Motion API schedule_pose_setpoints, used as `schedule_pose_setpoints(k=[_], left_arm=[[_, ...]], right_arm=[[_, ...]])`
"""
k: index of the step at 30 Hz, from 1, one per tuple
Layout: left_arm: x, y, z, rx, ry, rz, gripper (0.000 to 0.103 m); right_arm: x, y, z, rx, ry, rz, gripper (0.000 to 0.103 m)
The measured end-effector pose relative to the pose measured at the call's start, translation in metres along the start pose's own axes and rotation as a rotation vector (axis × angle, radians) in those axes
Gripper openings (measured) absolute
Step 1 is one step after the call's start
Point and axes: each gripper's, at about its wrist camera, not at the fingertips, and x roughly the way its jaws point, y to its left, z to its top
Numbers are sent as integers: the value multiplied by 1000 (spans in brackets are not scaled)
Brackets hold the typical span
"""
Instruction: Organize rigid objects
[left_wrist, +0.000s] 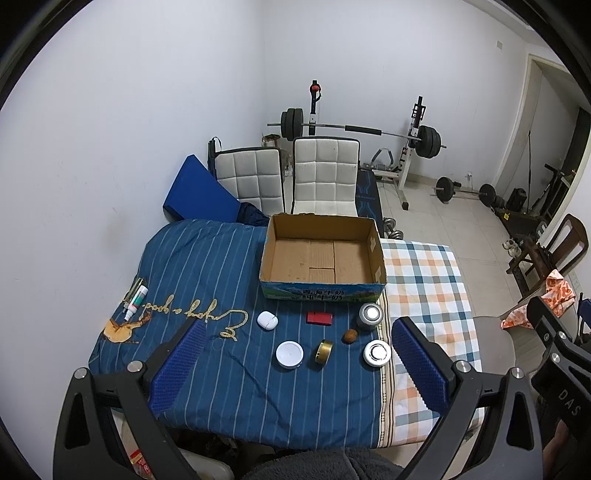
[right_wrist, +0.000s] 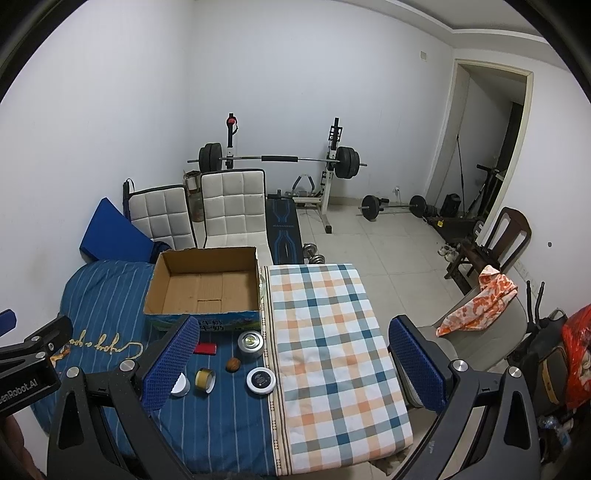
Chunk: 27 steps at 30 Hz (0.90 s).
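An empty cardboard box (left_wrist: 323, 256) (right_wrist: 205, 286) stands on the blue striped cloth. In front of it lie a white earbud case (left_wrist: 267, 320), a red box (left_wrist: 319, 318) (right_wrist: 205, 348), a silver tin (left_wrist: 369, 315) (right_wrist: 250, 342), a walnut (left_wrist: 350, 336) (right_wrist: 233, 364), a white round lid (left_wrist: 290, 354) (right_wrist: 181, 386), a brass ring (left_wrist: 323, 351) (right_wrist: 205, 380) and a round white-rimmed disc (left_wrist: 376, 352) (right_wrist: 261, 380). My left gripper (left_wrist: 295, 373) is open above these items. My right gripper (right_wrist: 291, 369) is open over the checked cloth, to their right.
A tube and small bottle (left_wrist: 135, 299) lie at the cloth's left edge. Two white padded chairs (left_wrist: 325, 177), a blue cushion (left_wrist: 199, 190) and a barbell rack (left_wrist: 354, 129) stand behind the table. A grey chair with an orange cloth (right_wrist: 480, 306) is at the right.
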Motion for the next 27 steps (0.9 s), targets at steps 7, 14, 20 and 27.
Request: schedule_pose_setpoints(k=[7, 14, 20, 27], left_arm=[[53, 8, 14, -20, 50, 41, 103], [167, 32, 17, -63, 235, 38, 103], [279, 48, -14, -89, 432, 89, 103], [410, 50, -86, -48, 718, 61, 99]], right_arm=[[57, -13, -1, 58, 78, 9, 103], [185, -14, -21, 55, 295, 43, 103], [311, 13, -73, 15, 539, 158, 103], [425, 44, -152, 22, 787, 156, 103]])
